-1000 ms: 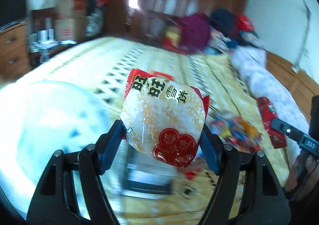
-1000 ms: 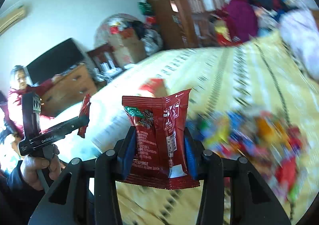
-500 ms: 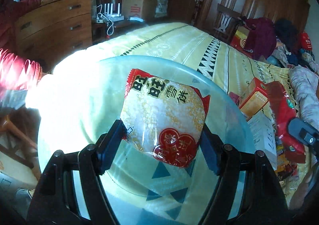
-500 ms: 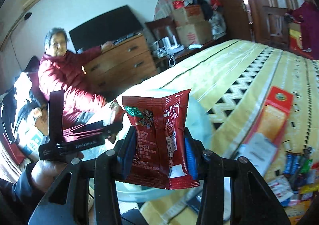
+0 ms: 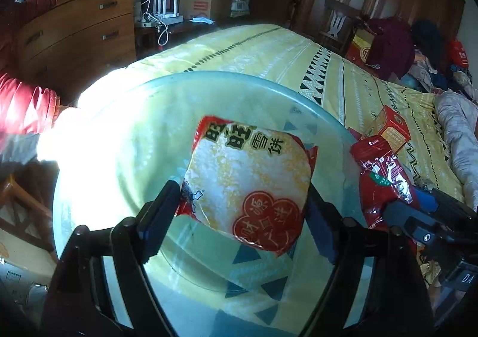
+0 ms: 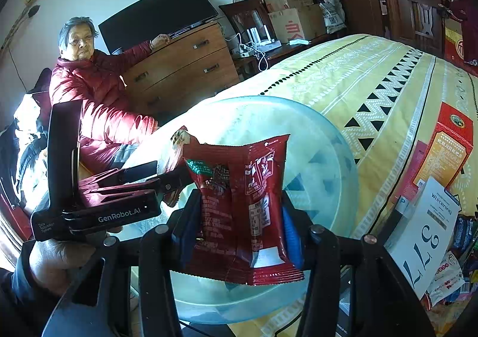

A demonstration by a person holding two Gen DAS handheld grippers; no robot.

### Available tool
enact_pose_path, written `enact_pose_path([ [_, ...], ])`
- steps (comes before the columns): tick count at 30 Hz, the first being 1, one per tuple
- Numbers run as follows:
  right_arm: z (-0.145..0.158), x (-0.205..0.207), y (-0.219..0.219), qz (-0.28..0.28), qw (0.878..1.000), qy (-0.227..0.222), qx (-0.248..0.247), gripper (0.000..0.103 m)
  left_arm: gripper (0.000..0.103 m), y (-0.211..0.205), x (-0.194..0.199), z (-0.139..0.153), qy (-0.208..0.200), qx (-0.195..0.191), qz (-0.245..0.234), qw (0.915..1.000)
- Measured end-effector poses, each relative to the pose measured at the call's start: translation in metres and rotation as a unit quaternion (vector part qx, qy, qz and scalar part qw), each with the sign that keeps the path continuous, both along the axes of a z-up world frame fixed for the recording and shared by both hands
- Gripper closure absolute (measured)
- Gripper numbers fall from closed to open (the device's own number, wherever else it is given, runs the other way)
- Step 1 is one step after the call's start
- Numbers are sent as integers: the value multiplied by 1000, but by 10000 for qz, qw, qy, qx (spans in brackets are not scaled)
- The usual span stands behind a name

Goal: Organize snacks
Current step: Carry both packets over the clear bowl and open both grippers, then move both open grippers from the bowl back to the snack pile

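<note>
Snack packets over clear bowl point(image 5: 125, 134) on bed.
Left gripper point(image 5: 242, 211), jaws just widening, brackets rice cracker packet point(image 5: 248, 184); right gripper point(image 6: 242, 223), also loosening, brackets red packet point(image 6: 239, 205).

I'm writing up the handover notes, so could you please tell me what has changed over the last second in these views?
Both hand-held grippers swung from over the scattered snacks to above the translucent blue plastic bowl. The left hand-held gripper has just been opening around the white-and-red rice cracker packet, the right hand-held gripper around the dark red foil snack packet. Both packets remain between the jaws.
</note>
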State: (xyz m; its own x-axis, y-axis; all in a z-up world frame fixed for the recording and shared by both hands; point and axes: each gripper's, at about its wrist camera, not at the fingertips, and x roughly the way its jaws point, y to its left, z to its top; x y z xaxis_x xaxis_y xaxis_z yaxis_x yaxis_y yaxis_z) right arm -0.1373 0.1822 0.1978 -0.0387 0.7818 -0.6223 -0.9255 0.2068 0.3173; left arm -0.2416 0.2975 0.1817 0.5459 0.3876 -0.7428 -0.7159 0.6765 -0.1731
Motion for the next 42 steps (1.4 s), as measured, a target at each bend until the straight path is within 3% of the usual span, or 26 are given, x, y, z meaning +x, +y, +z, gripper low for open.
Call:
enact_pose_path([
  [4, -2, 0, 2, 0, 10000, 15, -46, 37, 16, 3, 0, -1, 81, 15, 34, 10000],
  [8, 3, 1, -2, -49, 10000, 39, 46, 36, 8, 2, 0, -1, 124, 51, 93, 9999],
  [9, 4, 1, -4, -73, 10000, 22, 64, 29, 3, 2, 0, -1, 147, 57, 102, 9998],
  [10, 5, 1, -5, -100, 9999, -9, 58, 16, 1, 2, 1, -1, 170, 50, 107, 9998],
  [11, 7, 1, -7, -116, 9999, -37, 82, 13, 0, 2, 1, -1, 177, 42, 115, 9998],
  [14, 20, 4, -21, -266, 9993, -69, 264, 13, 0, 3, -2, 2, 132, 48, 195, 9997],
  [20, 51, 10, -106, -706, 9931, -498, 793, 13, 0, 0, -20, 23, -308, 239, 253, 9989],
  [23, 32, 18, -162, -1067, 9908, -652, 527, 12, 0, -6, -28, 36, -604, 310, 236, 9974],
  [25, 4, 30, -201, -1478, 9870, -614, 154, 12, 0, -12, -32, 41, -780, 311, 200, 9963],
  [28, -38, 52, -249, -2049, 9778, -293, -340, 12, 0, -27, -27, 42, -1016, 161, 50, 9947],
  [31, -64, 74, -280, -2434, 9686, 307, -406, 13, 0, -49, -7, 36, -1001, 9, -302, 9945],
  [33, -77, 90, -285, -2560, 9630, 769, -337, 13, 0, -63, 4, 34, -958, 34, -490, 9942],
  [35, -81, 98, -273, -2555, 9623, 852, -380, 15, 0, -74, 13, 31, -889, 52, -656, 9939],
  [39, -81, 115, -229, -2070, 9742, 190, -878, 14, 0, -86, 19, 29, -813, 50, -821, 9933],
  [42, -91, 142, -198, -1693, 9753, -305, -1388, 11, 0, -90, 19, 31, -787, 98, -873, 9930],
])
